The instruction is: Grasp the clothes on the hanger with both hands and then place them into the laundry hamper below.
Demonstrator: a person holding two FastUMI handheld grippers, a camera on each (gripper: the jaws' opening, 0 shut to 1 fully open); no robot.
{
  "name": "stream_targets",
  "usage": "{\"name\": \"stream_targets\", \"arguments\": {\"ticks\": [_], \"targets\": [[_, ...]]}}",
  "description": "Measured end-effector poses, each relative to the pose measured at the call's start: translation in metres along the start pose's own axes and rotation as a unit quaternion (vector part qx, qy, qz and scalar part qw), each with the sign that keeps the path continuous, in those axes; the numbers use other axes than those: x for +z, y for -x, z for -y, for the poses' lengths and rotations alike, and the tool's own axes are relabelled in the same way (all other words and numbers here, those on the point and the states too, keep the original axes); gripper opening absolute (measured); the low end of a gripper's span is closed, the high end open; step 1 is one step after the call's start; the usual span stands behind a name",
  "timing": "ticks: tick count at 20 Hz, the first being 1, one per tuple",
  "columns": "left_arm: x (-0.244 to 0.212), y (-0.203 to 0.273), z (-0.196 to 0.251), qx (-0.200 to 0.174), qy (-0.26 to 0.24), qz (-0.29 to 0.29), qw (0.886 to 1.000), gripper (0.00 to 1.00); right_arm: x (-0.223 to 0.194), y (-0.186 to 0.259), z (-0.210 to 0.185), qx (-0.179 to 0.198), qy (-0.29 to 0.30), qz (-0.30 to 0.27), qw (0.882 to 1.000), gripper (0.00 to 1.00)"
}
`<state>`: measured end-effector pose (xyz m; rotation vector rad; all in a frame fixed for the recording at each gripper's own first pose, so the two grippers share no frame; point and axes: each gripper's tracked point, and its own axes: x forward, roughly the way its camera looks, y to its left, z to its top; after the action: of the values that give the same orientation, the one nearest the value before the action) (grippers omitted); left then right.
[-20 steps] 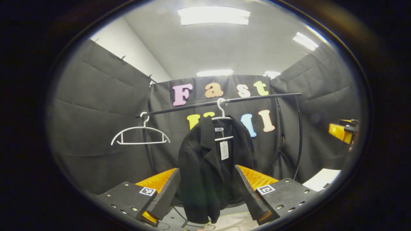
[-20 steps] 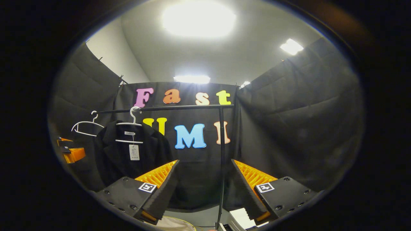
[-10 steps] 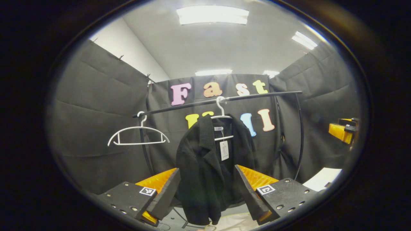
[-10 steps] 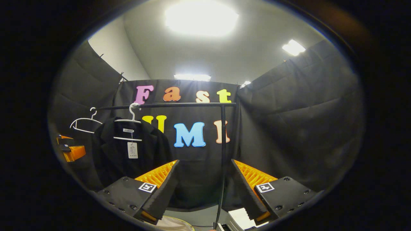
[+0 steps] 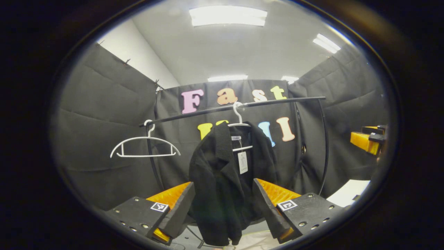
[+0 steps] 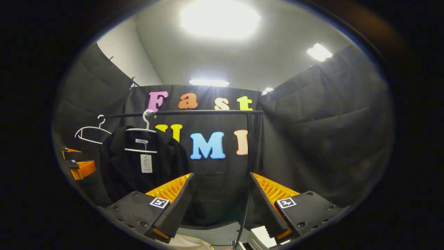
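Note:
A black jacket with a white tag hangs on a white hanger from the black rail. My left gripper is open and points straight at the jacket, which hangs farther off, framed by the two fingers. In the right gripper view the jacket is at the left, away from my open right gripper, which faces the back wall. The pale hamper rim peeks out at the bottom. Each gripper appears at the edge of the other's view: the right gripper and the left gripper.
An empty white hanger hangs on the rail left of the jacket. The rack's upright post stands just ahead of my right gripper. A white flat surface lies low at the right. Black cloth walls close the booth on three sides.
The left gripper has crept a little closer to the jacket. The right gripper has turned slightly left, so the rack post slid right in its view. Both stay open.

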<state>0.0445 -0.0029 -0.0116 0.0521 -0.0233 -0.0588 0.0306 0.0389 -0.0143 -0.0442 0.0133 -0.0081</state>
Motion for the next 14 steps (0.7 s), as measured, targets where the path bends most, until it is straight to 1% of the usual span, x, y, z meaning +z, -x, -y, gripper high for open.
{"name": "stream_targets", "arguments": {"ticks": [1, 2, 4, 9, 11, 13, 14], "targets": [[0.001, -0.001, 0.000, -0.003, 0.001, 0.001, 1.000, 0.99, 0.001, -0.003, -0.005, 0.001, 0.000, 0.002, 1.000, 0.95], [0.001, -0.003, -0.001, -0.006, 0.001, 0.002, 1.000, 0.99, 0.001, -0.005, -0.011, 0.002, -0.001, 0.004, 1.000, 0.97], [0.003, -0.005, -0.003, -0.007, 0.003, 0.007, 1.000, 0.99, 0.003, -0.011, -0.024, 0.011, -0.005, 0.009, 1.000, 0.95], [0.003, -0.021, 0.009, 0.000, 0.008, 0.006, 1.000, 0.99, 0.012, -0.040, -0.052, 0.056, -0.017, 0.025, 0.998, 0.96], [0.005, -0.033, 0.013, 0.012, 0.006, 0.007, 1.000, 0.99, 0.011, -0.058, -0.062, 0.078, -0.021, 0.029, 0.996, 0.95], [0.004, -0.047, 0.016, 0.031, 0.005, 0.003, 1.000, 0.99, 0.006, -0.078, -0.076, 0.107, -0.031, 0.027, 0.993, 0.96], [0.004, -0.054, 0.019, 0.039, 0.004, 0.004, 0.999, 0.99, 0.003, -0.089, -0.082, 0.122, -0.034, 0.025, 0.992, 0.95]]}}
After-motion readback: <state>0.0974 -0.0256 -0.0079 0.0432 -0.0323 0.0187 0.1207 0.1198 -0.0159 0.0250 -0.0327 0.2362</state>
